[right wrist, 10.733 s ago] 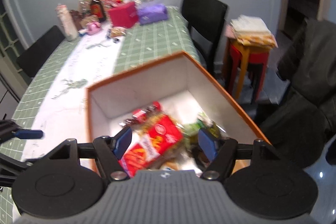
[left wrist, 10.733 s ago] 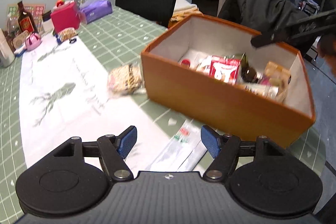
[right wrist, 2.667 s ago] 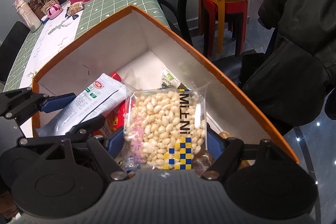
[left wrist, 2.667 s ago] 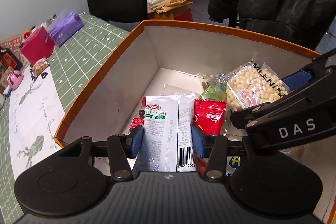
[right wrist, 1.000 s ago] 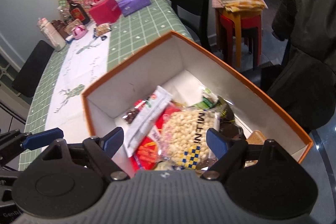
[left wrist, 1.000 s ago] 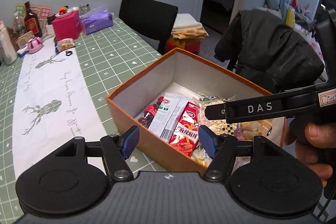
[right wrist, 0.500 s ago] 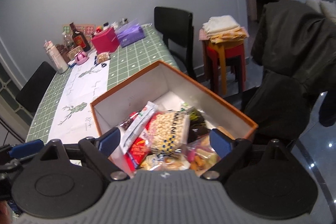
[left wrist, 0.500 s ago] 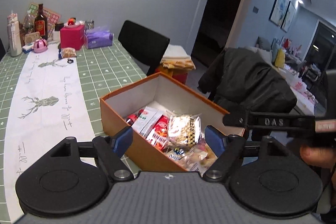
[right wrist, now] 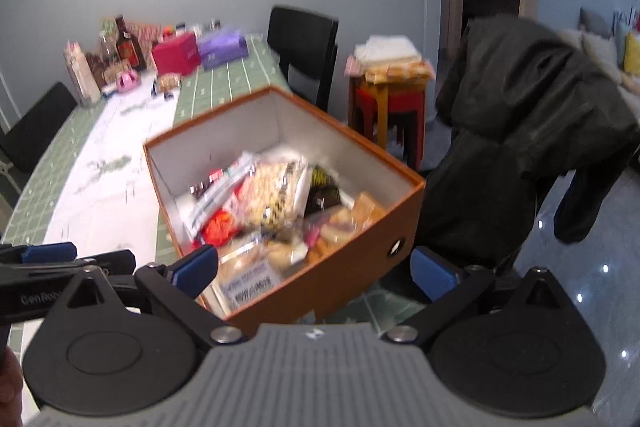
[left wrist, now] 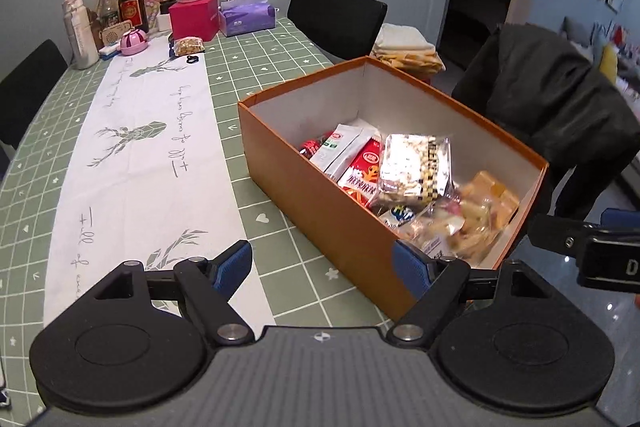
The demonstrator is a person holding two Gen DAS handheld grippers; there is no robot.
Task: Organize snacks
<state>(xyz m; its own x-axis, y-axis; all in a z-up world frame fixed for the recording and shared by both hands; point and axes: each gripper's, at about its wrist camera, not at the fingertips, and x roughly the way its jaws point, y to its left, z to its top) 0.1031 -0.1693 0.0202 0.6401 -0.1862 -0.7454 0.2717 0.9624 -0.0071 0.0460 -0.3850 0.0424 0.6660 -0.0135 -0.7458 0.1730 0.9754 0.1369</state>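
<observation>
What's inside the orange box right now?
Orange box holds a peanut bag on top, a white sachet and a red packet; the lower layers are covered.

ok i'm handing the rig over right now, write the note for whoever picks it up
Left gripper: open, empty, held back from the orange box.
Right gripper: open, empty, also clear of the box.
Box sits at the near end of the table, holding the peanut bag, white sachet, red spicy-strip pack and more wrapped snacks.
Done: those snacks are in the box.
Left: one small snack bag lies at the far end by the pink box; it may belong in too.
</observation>
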